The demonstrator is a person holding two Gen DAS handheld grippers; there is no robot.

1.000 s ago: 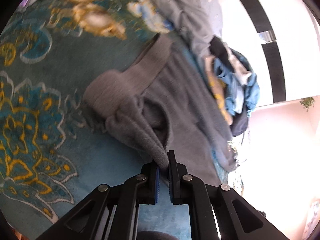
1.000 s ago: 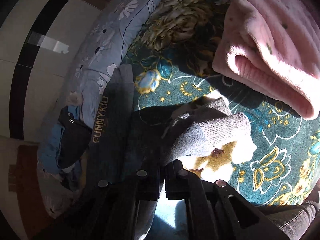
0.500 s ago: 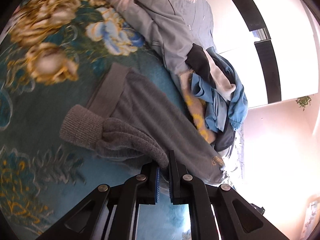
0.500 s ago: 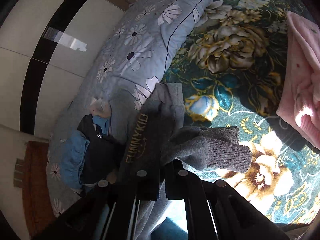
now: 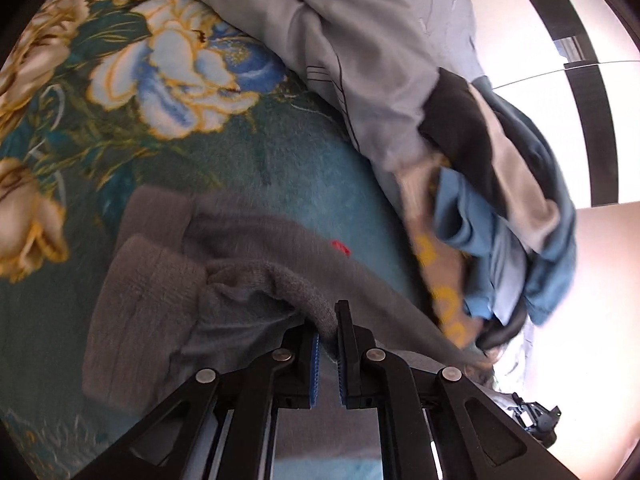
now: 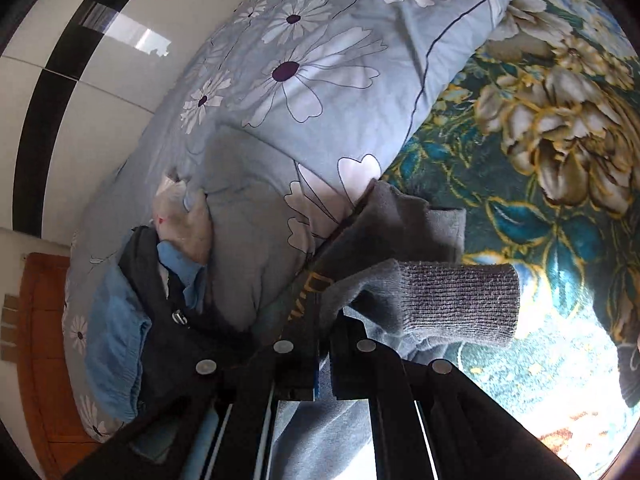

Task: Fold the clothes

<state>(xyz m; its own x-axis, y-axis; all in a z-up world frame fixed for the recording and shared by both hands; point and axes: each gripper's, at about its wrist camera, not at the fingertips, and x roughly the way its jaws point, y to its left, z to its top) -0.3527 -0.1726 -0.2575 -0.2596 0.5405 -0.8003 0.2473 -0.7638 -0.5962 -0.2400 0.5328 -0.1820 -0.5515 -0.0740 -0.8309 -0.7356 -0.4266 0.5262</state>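
Sweater (image 5: 256, 264), soft and floppy, sags between your left claw (image 5: 328, 344) and right claw (image 6: 324, 344), both clamped on its knit edge, so grip near the cuffs.

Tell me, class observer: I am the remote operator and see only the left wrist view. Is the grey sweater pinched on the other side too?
Observer: Yes. The right gripper is shut on the grey sweater, near its ribbed cuff.
Operator: My left gripper grips a fold. What lies beyond the sweater?
Observer: A light blue pillow with white daisies, pressed against the sweater's far edge.
Operator: Any lettering on the garment?
Observer: Yellow letters show by the right gripper, partly hidden, unreadable.
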